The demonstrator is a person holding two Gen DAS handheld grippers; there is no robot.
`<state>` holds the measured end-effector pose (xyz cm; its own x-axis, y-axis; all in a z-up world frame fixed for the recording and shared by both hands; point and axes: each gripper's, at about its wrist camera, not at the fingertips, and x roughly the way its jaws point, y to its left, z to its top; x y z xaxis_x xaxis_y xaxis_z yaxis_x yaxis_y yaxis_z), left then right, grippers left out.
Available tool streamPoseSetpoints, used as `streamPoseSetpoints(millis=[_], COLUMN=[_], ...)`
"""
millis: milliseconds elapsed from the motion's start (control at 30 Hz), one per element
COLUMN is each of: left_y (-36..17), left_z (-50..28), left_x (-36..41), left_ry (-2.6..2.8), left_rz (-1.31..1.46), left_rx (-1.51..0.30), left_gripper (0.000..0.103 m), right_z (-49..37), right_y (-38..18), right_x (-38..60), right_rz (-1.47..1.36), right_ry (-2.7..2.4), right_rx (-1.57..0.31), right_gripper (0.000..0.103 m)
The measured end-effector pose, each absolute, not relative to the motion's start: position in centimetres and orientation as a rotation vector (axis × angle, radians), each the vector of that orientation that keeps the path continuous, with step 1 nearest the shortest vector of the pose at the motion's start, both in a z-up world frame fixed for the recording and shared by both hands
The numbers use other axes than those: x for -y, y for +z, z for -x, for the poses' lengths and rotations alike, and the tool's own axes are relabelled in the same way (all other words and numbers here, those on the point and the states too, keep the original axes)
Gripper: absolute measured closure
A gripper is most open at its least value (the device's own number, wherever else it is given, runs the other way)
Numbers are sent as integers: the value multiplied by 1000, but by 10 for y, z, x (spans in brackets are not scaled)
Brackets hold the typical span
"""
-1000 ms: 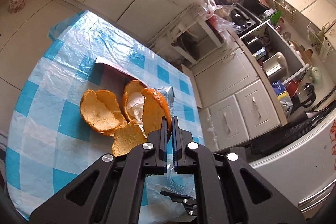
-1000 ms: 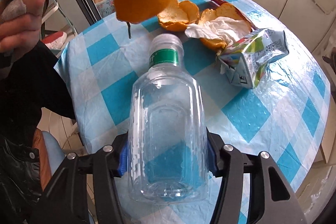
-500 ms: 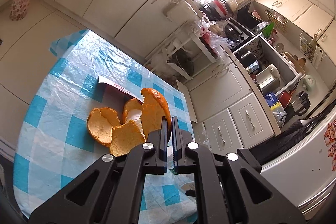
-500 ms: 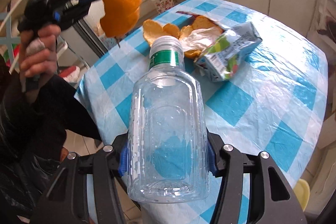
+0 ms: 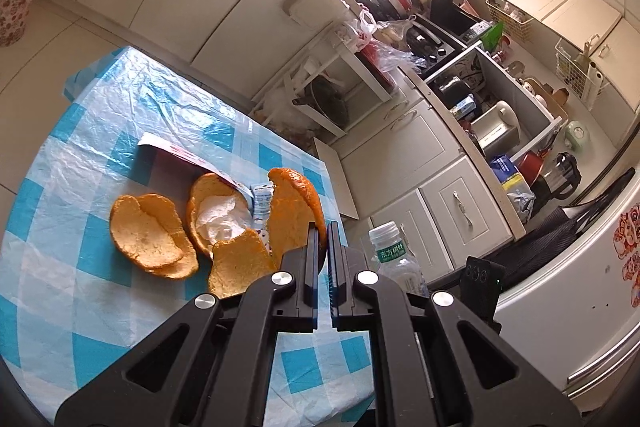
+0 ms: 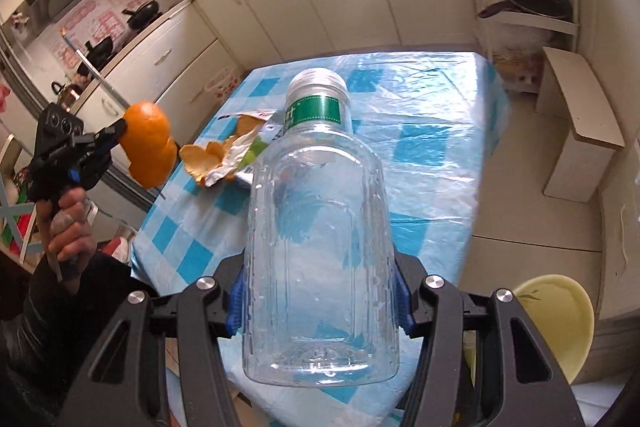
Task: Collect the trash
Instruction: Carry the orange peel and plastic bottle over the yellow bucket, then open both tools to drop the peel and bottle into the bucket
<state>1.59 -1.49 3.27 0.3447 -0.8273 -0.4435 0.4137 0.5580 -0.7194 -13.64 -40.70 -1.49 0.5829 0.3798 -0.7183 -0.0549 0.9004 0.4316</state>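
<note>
Both pieces of trash are lifted clear of the blue-checked plastic-covered bench (image 6: 432, 131), presumably for binning: the left gripper (image 5: 323, 231) pinches a curled orange peel (image 5: 294, 211), the right gripper (image 6: 318, 301) clamps an empty clear plastic bottle (image 6: 320, 235).

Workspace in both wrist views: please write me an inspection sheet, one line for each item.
Surface: table under a blue-checked plastic cover.
Job's things: clear plastic bottle, orange peel piece, both lifted; more peels, tissue, crushed carton lying on the cover.
Clutter: red-and-white wrapper.
Tongs: left tongs shut on the peel piece; right tongs shut on the bottle.
Cables: nothing seen.
Surroundings: kitchen cabinets, yellow bin.
</note>
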Motion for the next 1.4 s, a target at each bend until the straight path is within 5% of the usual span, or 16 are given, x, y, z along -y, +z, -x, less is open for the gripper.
streamPoseSetpoints(millis=[567, 1000, 1133, 1400], left_y=[16, -51, -79, -138], left_z=[52, 97, 98, 108], left_x=[210, 372, 403, 447], left_ry=[-1104, -1097, -1037, -916], left_rz=[454, 321, 301, 210], left_rx=[-1051, -1246, -1296, -1419], left_gripper=[99, 99, 99, 93], right_z=[182, 211, 221, 228], right_y=[-79, -140, -137, -98], right_x=[533, 597, 612, 625], right_rz=[-745, -923, -964, -986], right_ry=[-136, -336, -409, -399], right_rx=[-1017, -1145, -1111, -913], right_gripper=[48, 47, 32, 27])
